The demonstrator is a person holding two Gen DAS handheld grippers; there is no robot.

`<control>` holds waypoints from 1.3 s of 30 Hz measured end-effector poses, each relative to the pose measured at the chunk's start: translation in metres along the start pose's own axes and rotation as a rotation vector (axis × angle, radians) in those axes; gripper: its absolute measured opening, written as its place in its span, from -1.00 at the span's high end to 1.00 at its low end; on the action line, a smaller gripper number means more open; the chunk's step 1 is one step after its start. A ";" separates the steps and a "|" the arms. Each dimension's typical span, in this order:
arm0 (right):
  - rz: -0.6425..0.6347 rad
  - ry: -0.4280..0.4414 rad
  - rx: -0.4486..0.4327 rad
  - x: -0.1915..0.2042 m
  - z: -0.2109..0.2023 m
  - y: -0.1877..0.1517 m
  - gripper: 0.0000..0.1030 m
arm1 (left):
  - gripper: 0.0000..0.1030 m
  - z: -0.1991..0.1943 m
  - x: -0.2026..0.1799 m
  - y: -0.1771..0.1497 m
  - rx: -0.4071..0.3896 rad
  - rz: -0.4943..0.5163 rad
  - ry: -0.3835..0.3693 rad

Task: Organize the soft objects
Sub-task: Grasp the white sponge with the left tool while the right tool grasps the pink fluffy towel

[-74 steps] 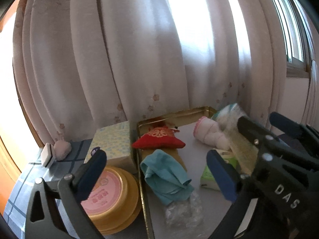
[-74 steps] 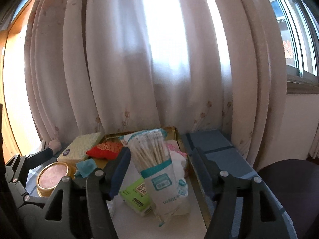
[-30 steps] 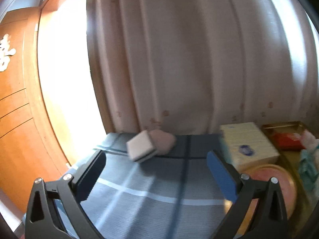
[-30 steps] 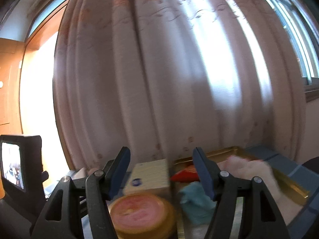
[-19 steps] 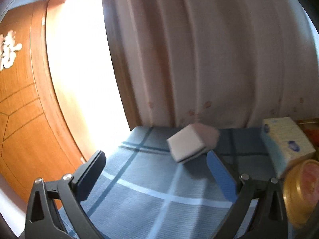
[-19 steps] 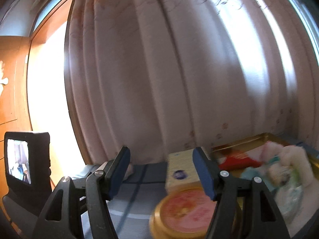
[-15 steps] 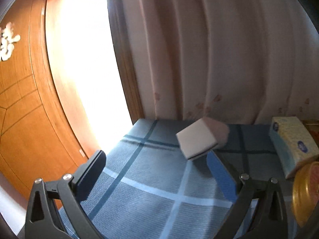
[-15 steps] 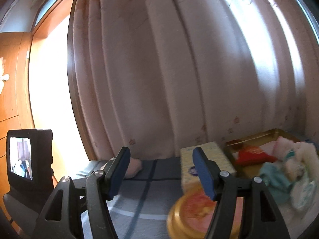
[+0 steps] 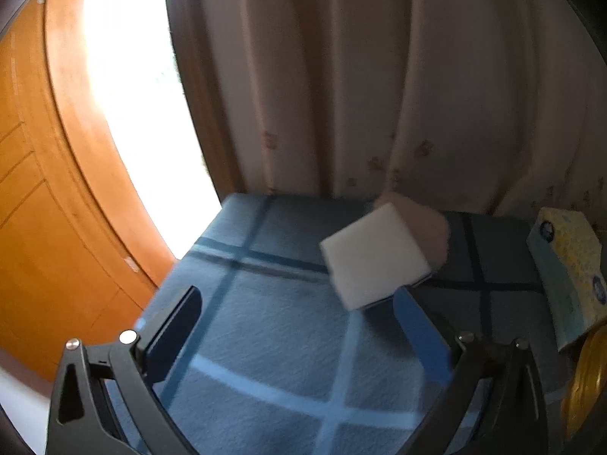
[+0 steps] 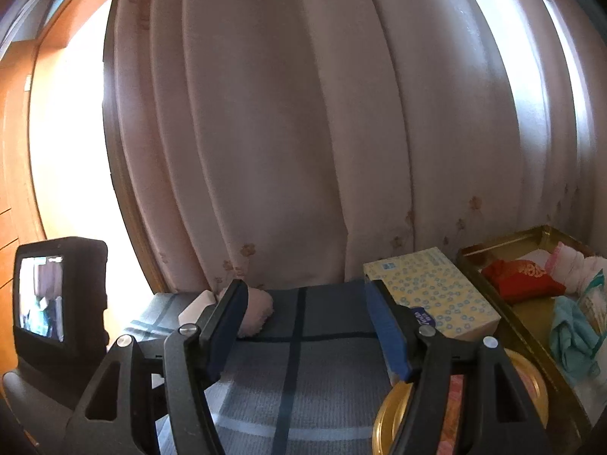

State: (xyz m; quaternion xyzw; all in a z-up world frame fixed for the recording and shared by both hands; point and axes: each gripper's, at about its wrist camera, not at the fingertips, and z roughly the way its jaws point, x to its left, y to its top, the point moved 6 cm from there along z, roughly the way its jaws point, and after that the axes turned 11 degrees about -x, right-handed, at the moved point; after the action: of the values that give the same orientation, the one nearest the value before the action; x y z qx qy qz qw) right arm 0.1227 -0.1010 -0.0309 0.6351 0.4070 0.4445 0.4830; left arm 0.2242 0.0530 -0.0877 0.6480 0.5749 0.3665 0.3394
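Observation:
A white sponge block [image 9: 373, 254] leans on a pink fluffy pad [image 9: 425, 223] on the blue checked cloth [image 9: 265, 341]. My left gripper [image 9: 296, 326] is open and empty, a little short of the sponge, which lies ahead to its right. In the right wrist view the sponge [image 10: 197, 309] and pink pad [image 10: 258, 311] lie far left, partly behind the left finger. My right gripper [image 10: 307, 322] is open and empty above the cloth. A gold tray [image 10: 531, 326] at right holds a red pouch [image 10: 523, 276], a teal cloth [image 10: 573, 337] and white rolled items [image 10: 576, 261].
A yellow patterned tissue box [image 10: 428, 288] lies between the cloth's middle and the tray; it also shows in the left wrist view [image 9: 569, 265]. A round gold tin [image 10: 459, 409] sits in front of it. Pink curtains [image 10: 303, 132] hang behind. A wooden door [image 9: 45, 189] stands left.
Both grippers have swung left, away from the tray, towards the sponge and pink pad. The sponge now sits closer and larger in the left wrist view. Both stay open.

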 end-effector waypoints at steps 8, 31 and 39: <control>0.054 -0.022 0.019 -0.011 0.008 -0.001 -0.30 | -0.99 0.031 -0.026 0.017 0.019 -0.015 -0.038; 0.040 0.081 0.213 0.019 0.047 -0.024 -0.30 | -0.18 0.022 0.053 0.008 0.031 -0.109 0.090; 0.104 0.172 0.437 0.056 0.118 -0.050 -0.31 | -0.18 0.031 0.092 -0.007 0.104 -0.194 0.175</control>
State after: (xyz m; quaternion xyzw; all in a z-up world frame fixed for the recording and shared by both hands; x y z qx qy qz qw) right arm 0.2470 -0.0675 -0.0860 0.7046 0.4997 0.4226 0.2744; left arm 0.2543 0.1442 -0.1015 0.5717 0.6804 0.3568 0.2880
